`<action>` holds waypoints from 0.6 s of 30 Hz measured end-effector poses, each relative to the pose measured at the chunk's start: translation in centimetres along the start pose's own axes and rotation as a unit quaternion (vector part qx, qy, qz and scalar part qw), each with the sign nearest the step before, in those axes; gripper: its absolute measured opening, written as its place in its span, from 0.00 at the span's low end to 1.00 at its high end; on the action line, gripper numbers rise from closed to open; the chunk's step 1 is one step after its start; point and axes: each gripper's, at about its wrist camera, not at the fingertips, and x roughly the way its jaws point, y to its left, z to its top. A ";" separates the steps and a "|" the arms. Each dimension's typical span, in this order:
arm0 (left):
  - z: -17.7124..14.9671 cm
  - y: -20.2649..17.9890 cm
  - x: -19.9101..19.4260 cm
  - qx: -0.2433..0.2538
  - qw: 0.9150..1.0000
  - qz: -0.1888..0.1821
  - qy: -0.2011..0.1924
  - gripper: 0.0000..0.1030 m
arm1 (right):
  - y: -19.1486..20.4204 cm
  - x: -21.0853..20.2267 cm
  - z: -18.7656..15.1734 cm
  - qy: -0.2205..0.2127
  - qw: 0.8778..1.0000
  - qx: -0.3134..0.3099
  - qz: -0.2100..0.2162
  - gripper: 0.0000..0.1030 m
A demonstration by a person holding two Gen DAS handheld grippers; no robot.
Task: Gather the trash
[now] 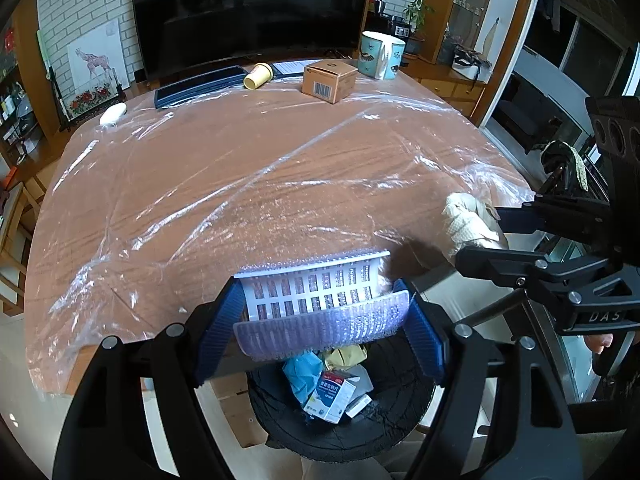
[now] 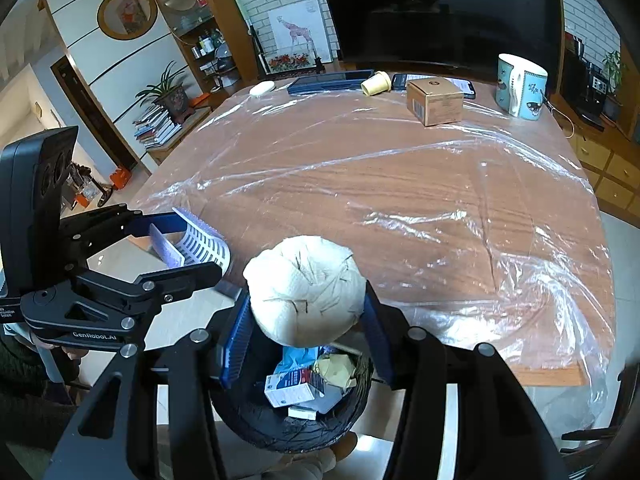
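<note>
Two hand-held claws hover over a black trash bin [image 1: 340, 420] standing on the floor at the near edge of a wooden desk [image 1: 248, 184] draped in clear plastic film [image 1: 400, 152]. In the left wrist view, the left claw [image 1: 320, 320] pinches a curled white perforated plastic sheet [image 1: 316, 300] between its blue pads [image 1: 222, 332], holding it above the bin's far rim at 6 o'clock. In the right wrist view, the right claw [image 2: 308, 320] is pressed against both sides of a crumpled ball of off-white paper towel [image 2: 306, 288], directly above the bin opening. Inside the bin lie a white and blue medicine box [image 2: 292, 390], a crumpled blue wrapper [image 2: 298, 358] and a wad of yellowish paper [image 2: 336, 368]. From the left camera the right claw and its paper bundle appear at 3 o'clock; from the right camera the left claw and its sheet appear at 9 o'clock. Along the desk's far edge, toward 12 o'clock, stand a brown cardboard box [image 1: 330, 80], a pale yellow paper cup [image 1: 258, 76] lying on its side, a teal patterned mug [image 1: 380, 54], a dark flat tablet-like device [image 1: 200, 86] and a small white oval object [image 1: 113, 114]. A large dark television screen [image 1: 248, 12] fills the wall behind the desk.
</note>
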 end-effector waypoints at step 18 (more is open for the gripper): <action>-2.7 -1.3 -1.0 0.009 1.000 -0.001 0.009 0.75 | 1.1 -0.5 -3.0 0.020 1.000 -0.004 0.003 0.49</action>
